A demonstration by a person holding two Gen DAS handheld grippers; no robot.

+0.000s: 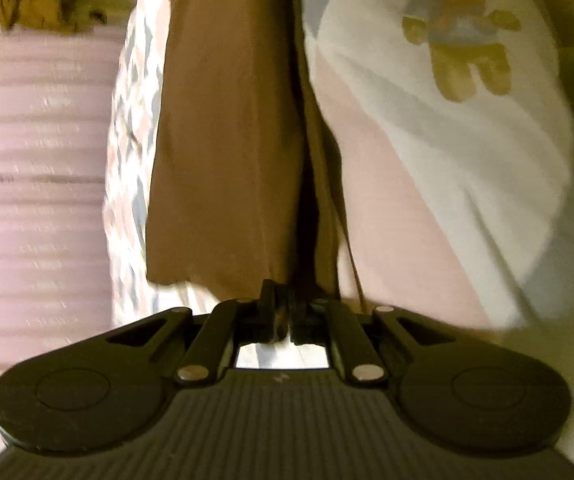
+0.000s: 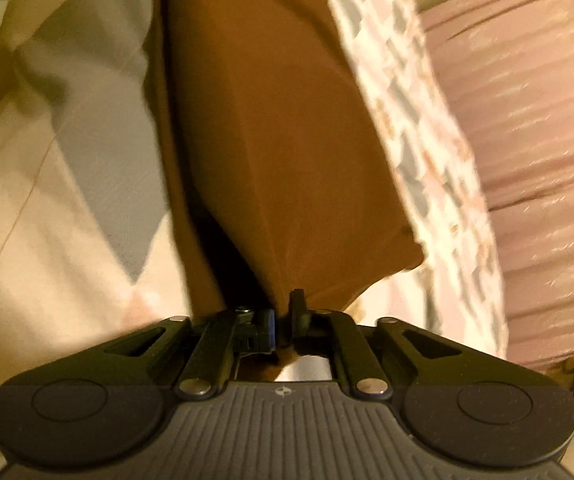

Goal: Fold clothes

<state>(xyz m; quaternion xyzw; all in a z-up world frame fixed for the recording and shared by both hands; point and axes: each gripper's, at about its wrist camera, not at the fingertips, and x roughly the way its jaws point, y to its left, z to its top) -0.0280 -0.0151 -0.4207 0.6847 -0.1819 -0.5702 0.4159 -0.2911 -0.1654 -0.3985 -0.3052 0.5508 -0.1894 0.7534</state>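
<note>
A brown garment [image 1: 227,140] stretches away from my left gripper [image 1: 283,312], whose black jaws are shut on its near edge. The cloth runs up the middle of the left wrist view with a dark fold down its right side. In the right wrist view the same brown garment [image 2: 279,120] fills the centre. My right gripper [image 2: 283,320] is shut on a bunched corner of it, with cloth pinched between the pads. Both views are blurred. How the garment lies beyond the grips is hard to tell.
A white and pink cover with a teddy bear print [image 1: 455,32] lies to the right of the garment. A checked pink and grey sheet [image 1: 135,160] borders its other side. A ribbed pink surface [image 1: 35,200] lies beyond. A crumpled brown item [image 1: 47,8] sits far left.
</note>
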